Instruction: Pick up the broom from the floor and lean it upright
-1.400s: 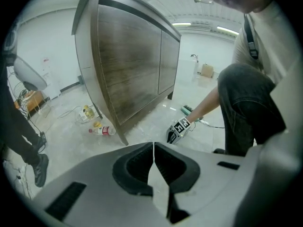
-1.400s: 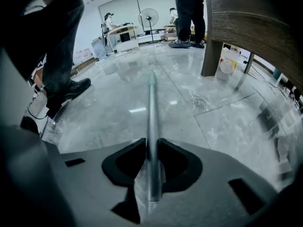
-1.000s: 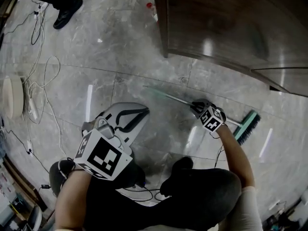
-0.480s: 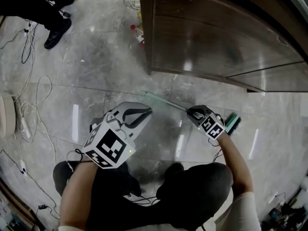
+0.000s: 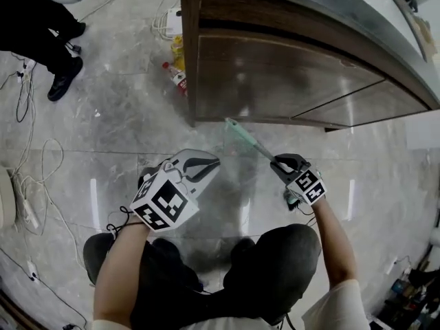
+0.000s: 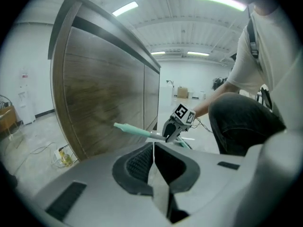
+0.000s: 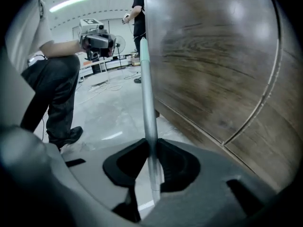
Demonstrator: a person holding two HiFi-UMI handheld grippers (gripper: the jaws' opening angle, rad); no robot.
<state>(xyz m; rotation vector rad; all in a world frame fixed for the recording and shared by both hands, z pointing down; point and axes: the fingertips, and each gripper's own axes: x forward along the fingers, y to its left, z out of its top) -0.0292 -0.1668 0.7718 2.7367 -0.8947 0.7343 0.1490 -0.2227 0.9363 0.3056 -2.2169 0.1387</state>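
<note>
The broom's pale green handle [image 5: 246, 140] slants up from my right gripper [image 5: 280, 162] toward the wooden cabinet [image 5: 275, 67]. My right gripper is shut on the metal part of that handle [image 7: 147, 103], which stands nearly upright between the jaws beside the cabinet front [image 7: 213, 70]. The broom's head is mostly hidden under my right hand. My left gripper [image 5: 201, 166] hovers to the left of the handle, shut and holding nothing. From the left gripper view the handle [image 6: 135, 130] and the right gripper [image 6: 171, 129] lie ahead of the left gripper [image 6: 154, 150].
A bottle [image 5: 177, 76] and a power strip with cables [image 5: 168, 20] lie by the cabinet's left corner. More cables [image 5: 41, 157] trail over the marble floor at the left. Another person's shoe [image 5: 63, 78] is at the upper left. My knees fill the bottom.
My right gripper has risen with the broom, and the handle has swung from lying low over the floor to pointing up at the cabinet. The left gripper has lifted a little.
</note>
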